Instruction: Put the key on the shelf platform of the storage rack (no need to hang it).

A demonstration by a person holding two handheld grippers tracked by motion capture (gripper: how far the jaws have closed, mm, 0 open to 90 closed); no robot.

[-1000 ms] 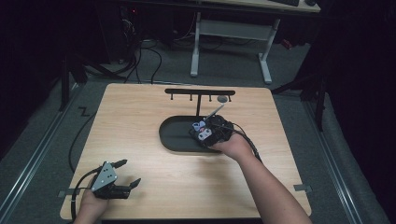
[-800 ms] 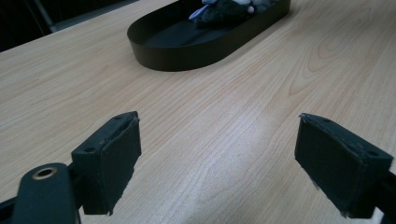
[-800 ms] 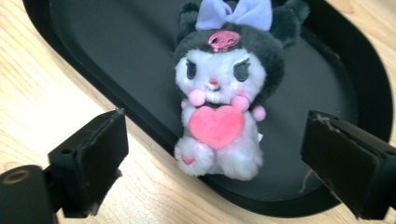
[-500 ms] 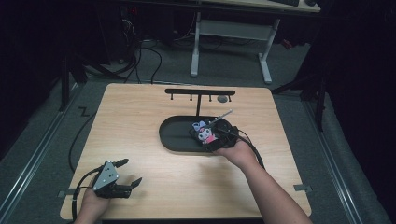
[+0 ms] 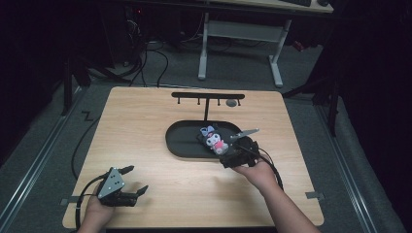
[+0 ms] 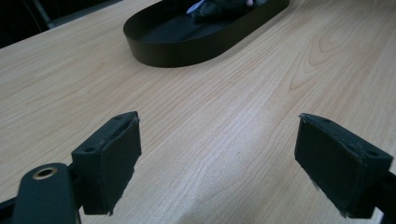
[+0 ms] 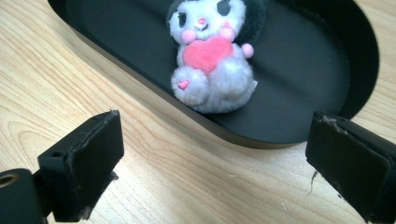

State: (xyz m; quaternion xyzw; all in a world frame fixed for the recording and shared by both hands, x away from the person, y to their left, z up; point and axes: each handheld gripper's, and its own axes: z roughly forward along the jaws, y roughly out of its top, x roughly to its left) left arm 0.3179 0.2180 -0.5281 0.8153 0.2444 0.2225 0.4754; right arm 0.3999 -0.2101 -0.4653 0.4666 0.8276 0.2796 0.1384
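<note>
Left gripper (image 5: 130, 180), right gripper (image 5: 228, 154): jaws spread wide.

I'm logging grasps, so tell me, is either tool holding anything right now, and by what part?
Nothing is held. The right tool is open just short of the plush toy in the black tray; the left tool is open over bare table.

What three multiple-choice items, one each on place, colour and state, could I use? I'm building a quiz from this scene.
1. Where does the plush toy lie?
A. In the black oval tray
B. On the bare table
C. In the left hand-held gripper

2. What colour is the heart on the toy's chest?
A. Blue
B. Pink
C. Yellow

3. How do the jaws of the right hand-held gripper stand?
A. Shut on the toy
B. Shut on the tray's rim
C. Open, holding nothing

Key: 1 A, the toy rests on the tray's floor; 2 B, the heart is pink; 3 C, wood shows between the spread jaws.
</note>
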